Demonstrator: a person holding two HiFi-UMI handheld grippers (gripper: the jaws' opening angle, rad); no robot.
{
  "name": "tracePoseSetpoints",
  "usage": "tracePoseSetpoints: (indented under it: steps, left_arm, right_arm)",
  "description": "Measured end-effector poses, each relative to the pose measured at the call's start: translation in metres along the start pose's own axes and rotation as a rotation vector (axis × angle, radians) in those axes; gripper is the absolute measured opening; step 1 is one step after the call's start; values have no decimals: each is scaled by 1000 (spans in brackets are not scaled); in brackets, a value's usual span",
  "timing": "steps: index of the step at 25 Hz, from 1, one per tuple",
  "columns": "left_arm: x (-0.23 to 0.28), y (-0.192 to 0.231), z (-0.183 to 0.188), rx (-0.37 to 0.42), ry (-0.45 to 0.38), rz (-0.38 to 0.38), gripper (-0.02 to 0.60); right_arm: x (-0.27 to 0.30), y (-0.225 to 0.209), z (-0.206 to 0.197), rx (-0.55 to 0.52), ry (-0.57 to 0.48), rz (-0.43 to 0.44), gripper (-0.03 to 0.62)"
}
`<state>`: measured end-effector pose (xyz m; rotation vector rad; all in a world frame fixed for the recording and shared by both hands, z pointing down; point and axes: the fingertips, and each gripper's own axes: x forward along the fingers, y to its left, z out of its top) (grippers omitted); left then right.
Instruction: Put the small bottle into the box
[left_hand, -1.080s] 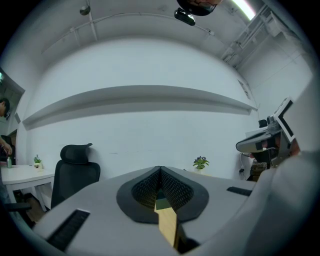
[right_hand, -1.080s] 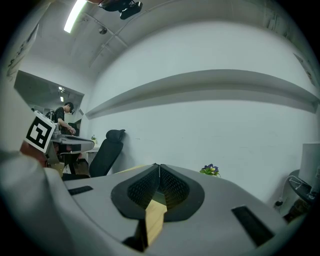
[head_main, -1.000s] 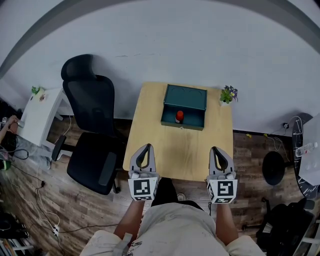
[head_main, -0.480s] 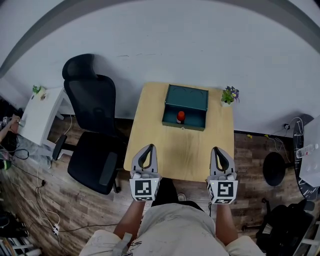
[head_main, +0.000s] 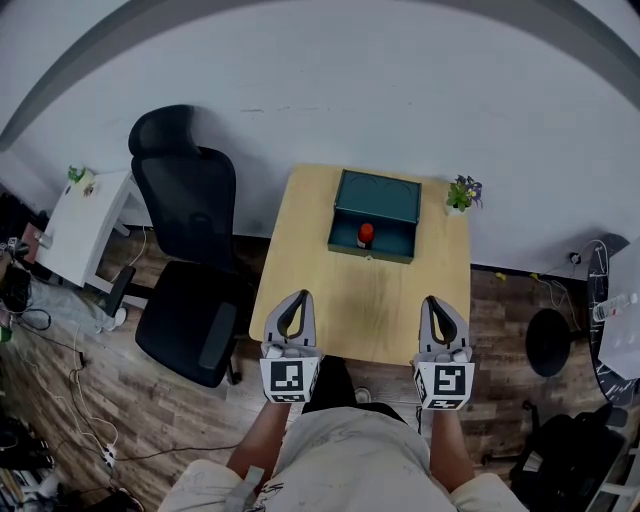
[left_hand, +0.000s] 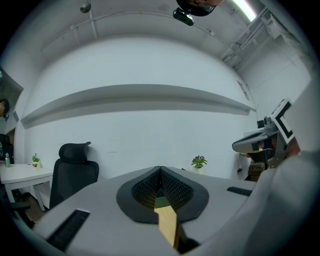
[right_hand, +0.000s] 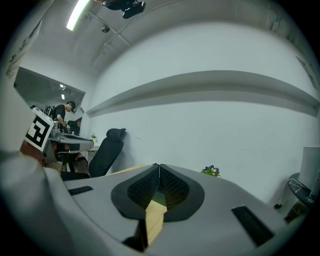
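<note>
A dark green box (head_main: 376, 213) with its lid up stands at the far middle of a small wooden table (head_main: 330, 300). Inside it stands a small bottle (head_main: 365, 236) with a red top. My left gripper (head_main: 296, 301) hovers over the table's near left edge, shut, with nothing between its jaws. My right gripper (head_main: 436, 306) hovers over the near right edge, likewise shut and empty. In the left gripper view the jaw tips (left_hand: 160, 169) meet, with the table seen through the gap below. The right gripper view shows the same closed tips (right_hand: 158, 165).
A black office chair (head_main: 190, 250) stands left of the table. A small potted plant (head_main: 461, 192) sits on the table's far right corner. A white side table (head_main: 80, 222) is at the far left, a round stool (head_main: 548, 338) and bags at the right. Cables lie on the floor.
Neither gripper has visibly shifted relative to the table; the head view has drifted slightly, so the table and box appear a little further right.
</note>
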<state>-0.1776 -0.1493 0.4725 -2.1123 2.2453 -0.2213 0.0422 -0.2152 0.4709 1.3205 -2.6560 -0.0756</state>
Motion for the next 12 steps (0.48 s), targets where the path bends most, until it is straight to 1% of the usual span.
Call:
tracePoseSetpoints:
  steps: [5, 12]
  left_arm:
    - [-1, 2, -4, -15, 6, 4, 8]
    - [-2, -1, -4, -13, 1, 1, 8]
  right_arm:
    - [2, 2, 1, -3, -1, 3, 21]
    - [2, 2, -2, -4, 6, 5, 21]
